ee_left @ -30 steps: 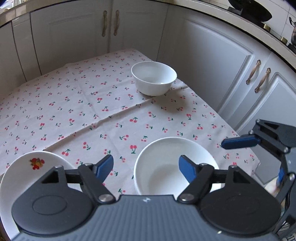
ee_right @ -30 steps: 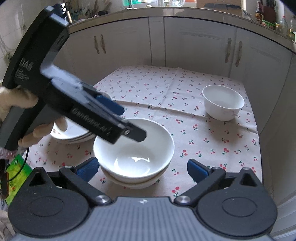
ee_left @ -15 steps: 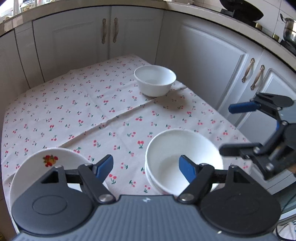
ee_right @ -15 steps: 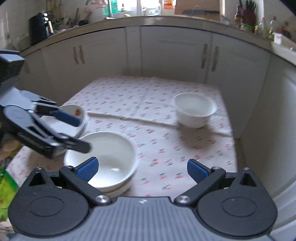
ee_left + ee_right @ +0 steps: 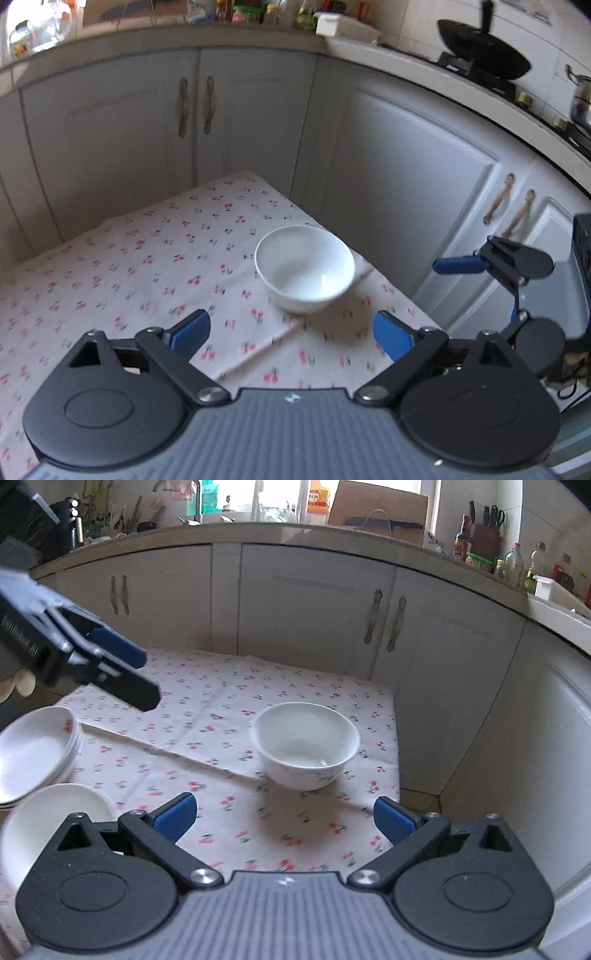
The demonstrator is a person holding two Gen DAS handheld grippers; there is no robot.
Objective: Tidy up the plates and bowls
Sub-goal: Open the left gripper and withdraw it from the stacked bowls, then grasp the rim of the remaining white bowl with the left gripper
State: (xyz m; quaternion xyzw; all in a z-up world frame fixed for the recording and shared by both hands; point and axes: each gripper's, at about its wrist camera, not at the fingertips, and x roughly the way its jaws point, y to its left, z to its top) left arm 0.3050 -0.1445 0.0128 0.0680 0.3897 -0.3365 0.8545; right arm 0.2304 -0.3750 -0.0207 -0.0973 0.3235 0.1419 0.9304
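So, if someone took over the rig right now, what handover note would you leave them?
Left gripper: open and empty; its jaws have just been opening.
Right gripper: open, empty, pointed at the lone bowl.
Lone bowl: upright on the cherry cloth near the table's far right edge, nothing touching it.
Plate stack: at the left edge of the cloth.
Bowl stack: just in front of the plates, partly hidden behind the right gripper's body.
Done: plates stacked, bowls nested.
Left: probably pick up the lone bowl and set it on the bowl stack.
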